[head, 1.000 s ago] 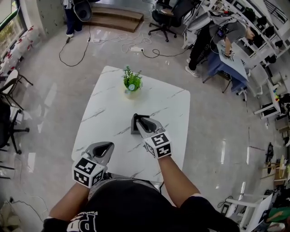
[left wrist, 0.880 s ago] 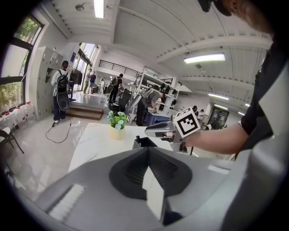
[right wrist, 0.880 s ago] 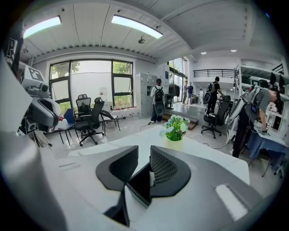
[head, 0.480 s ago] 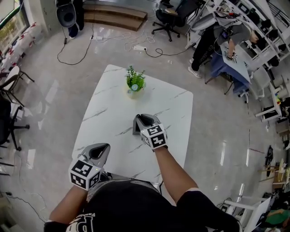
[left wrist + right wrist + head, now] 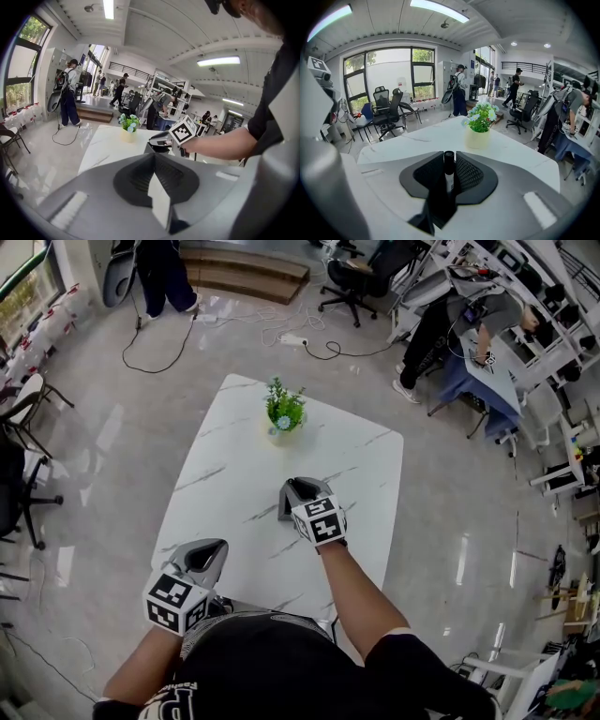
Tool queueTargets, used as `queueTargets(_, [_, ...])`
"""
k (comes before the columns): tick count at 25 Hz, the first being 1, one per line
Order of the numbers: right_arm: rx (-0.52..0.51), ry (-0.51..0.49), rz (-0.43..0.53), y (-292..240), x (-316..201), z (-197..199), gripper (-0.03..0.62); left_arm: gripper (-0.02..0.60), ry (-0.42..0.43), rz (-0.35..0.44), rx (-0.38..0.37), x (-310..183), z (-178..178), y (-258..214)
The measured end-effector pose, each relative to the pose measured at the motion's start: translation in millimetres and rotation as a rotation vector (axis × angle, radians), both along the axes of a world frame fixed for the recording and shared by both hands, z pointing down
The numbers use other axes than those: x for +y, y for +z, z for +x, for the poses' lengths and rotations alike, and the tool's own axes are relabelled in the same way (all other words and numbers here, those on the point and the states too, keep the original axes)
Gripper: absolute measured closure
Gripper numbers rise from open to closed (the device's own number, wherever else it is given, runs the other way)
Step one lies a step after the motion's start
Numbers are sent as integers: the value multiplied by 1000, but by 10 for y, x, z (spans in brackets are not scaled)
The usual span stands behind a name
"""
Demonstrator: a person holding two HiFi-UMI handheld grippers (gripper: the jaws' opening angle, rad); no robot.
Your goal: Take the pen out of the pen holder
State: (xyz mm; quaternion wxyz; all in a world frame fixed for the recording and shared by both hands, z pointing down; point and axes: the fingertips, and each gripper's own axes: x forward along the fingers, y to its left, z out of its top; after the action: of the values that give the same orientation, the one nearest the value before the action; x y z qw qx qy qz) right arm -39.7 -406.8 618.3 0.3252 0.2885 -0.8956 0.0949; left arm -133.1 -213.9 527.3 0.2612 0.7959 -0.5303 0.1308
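A black pen [image 5: 449, 158] stands upright between the jaws of my right gripper [image 5: 449, 165], which is shut on it. In the head view the right gripper [image 5: 302, 490] sits over the dark grey pen holder [image 5: 284, 509] in the middle of the white marble table [image 5: 234, 456]; the pen itself is hidden there. The holder [image 5: 151, 147] also shows under the right gripper in the left gripper view. My left gripper [image 5: 212, 549] hangs by the table's near left edge, away from the holder, shut with nothing in it [image 5: 154, 174].
A small potted plant [image 5: 280, 412] stands at the far side of the table, beyond the holder. Office chairs [image 5: 389, 112] and people stand around the room, and cables lie on the floor [image 5: 159, 352].
My right gripper has moved forward over the pen holder and settled there. The left gripper has hardly moved.
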Motion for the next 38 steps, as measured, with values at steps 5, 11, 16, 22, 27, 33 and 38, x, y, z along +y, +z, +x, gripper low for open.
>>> queueTargets(5, [47, 19, 15, 41, -7, -12, 523, 525, -2, -2, 4, 5, -4, 20])
queueTargets(11, [102, 22, 12, 91, -6, -3, 523, 525, -6, -5, 6, 8, 8, 38])
queueTargets(16, [98, 18, 6, 99, 6, 11, 525, 525, -9, -7, 6, 32, 4, 52])
queueTargets(22, [82, 15, 7, 70, 34, -12, 530, 525, -5, 3, 10, 50, -35, 12])
queueTargets(27, [37, 25, -3, 13, 67, -34, 530, 525, 4, 8, 11, 44, -56, 25])
queueTargets(33, [-11, 36, 4, -155, 130, 26, 530, 525, 27, 18, 9, 44, 4, -6])
queueTargets(38, [-64, 47, 29, -388, 197, 82, 530, 525, 51, 28, 6, 37, 56, -32])
